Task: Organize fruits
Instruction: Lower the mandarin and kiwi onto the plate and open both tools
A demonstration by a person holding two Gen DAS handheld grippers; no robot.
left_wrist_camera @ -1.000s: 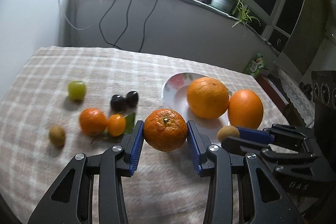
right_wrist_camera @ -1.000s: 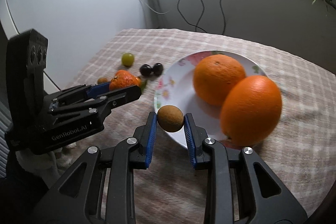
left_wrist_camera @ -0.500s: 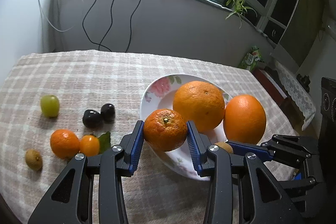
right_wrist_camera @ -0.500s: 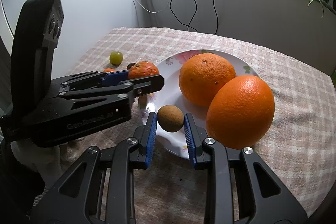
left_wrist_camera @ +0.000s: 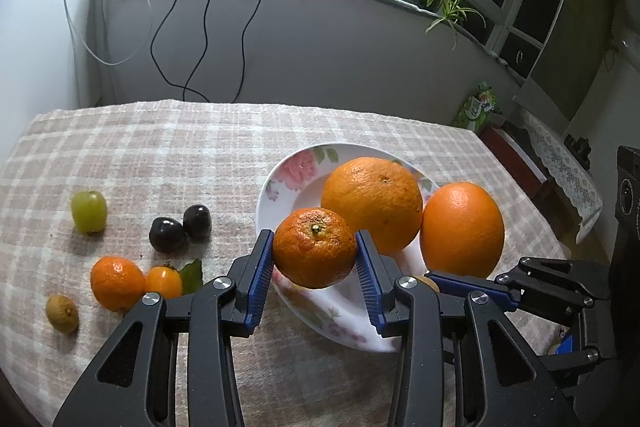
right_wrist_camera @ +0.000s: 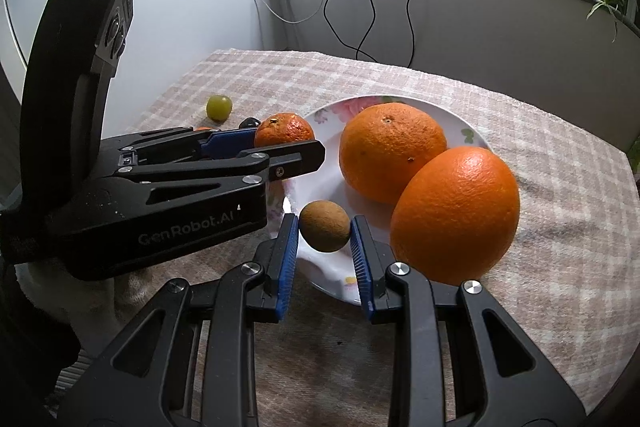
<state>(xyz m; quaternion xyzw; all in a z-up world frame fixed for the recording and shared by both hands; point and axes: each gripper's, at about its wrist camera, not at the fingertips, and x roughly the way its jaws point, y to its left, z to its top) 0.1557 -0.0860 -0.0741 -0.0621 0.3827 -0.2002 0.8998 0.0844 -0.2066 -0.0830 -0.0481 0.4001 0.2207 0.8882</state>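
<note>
Small brown fruit [left_wrist_camera: 62,313]: on the checked cloth [left_wrist_camera: 160,155], far left and near.
Little orange [left_wrist_camera: 117,282]: on the cloth, touching a tiny orange fruit [left_wrist_camera: 163,281] with a green leaf [left_wrist_camera: 191,275].
Green grape [left_wrist_camera: 89,211]: farther back on the left, alone.
Two dark plums [left_wrist_camera: 180,227]: side by side, between the grape and the plate.
Left gripper [left_wrist_camera: 315,259]: its blue fingers [left_wrist_camera: 258,275] squeeze a mandarin [left_wrist_camera: 315,247], held up over the near left rim of the plate.
Plate [left_wrist_camera: 296,179]: white with flowers, on the surface. One big orange [left_wrist_camera: 371,203] sits in it.
Second big orange [left_wrist_camera: 462,229]: at the plate's right edge, touching the first.
Right gripper [right_wrist_camera: 324,245]: its fingers [right_wrist_camera: 289,259] pinch a brown kiwi [right_wrist_camera: 324,231], held over the near rim of the plate, just beside the left gripper.
</note>
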